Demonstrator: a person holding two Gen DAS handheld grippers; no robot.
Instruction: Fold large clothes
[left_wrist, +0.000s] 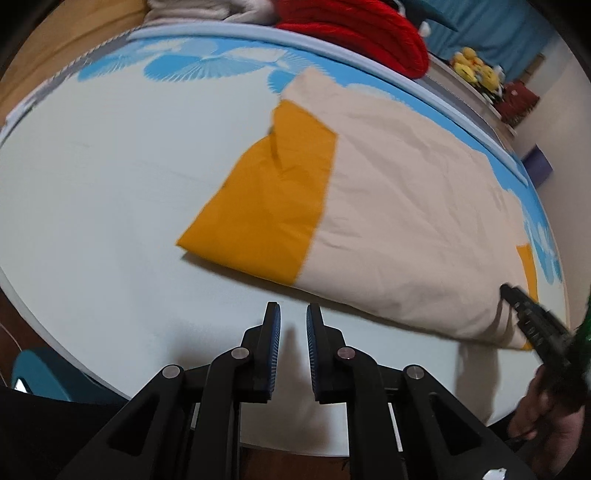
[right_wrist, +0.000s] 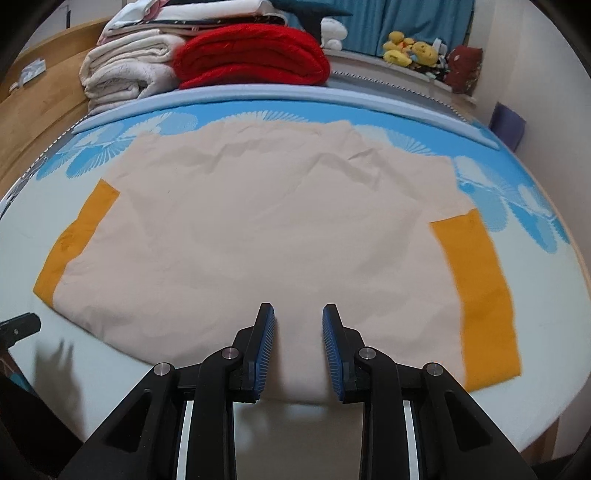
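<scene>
The folded garment (right_wrist: 258, 229) is pale cream with mustard-orange bands (right_wrist: 476, 295) at both ends. Under it, the bed sheet (left_wrist: 110, 177) is very light blue-white, turning bright sky blue toward the far side with a white fan-shaped leaf print. The blanket (right_wrist: 251, 59) is vivid red, beside off-white folded linens (right_wrist: 125, 70). The curtain (right_wrist: 406, 18) is teal. The plush toys (right_wrist: 410, 50) are yellow. Both grippers, the left gripper (left_wrist: 293, 317) and the right gripper (right_wrist: 298, 317), are black with blue ribbed pads.

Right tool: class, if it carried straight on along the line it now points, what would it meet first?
Most likely the cream cloth spread on the bed; the right tool points down at its near edge, nothing between. Depth is uncertain.
</scene>
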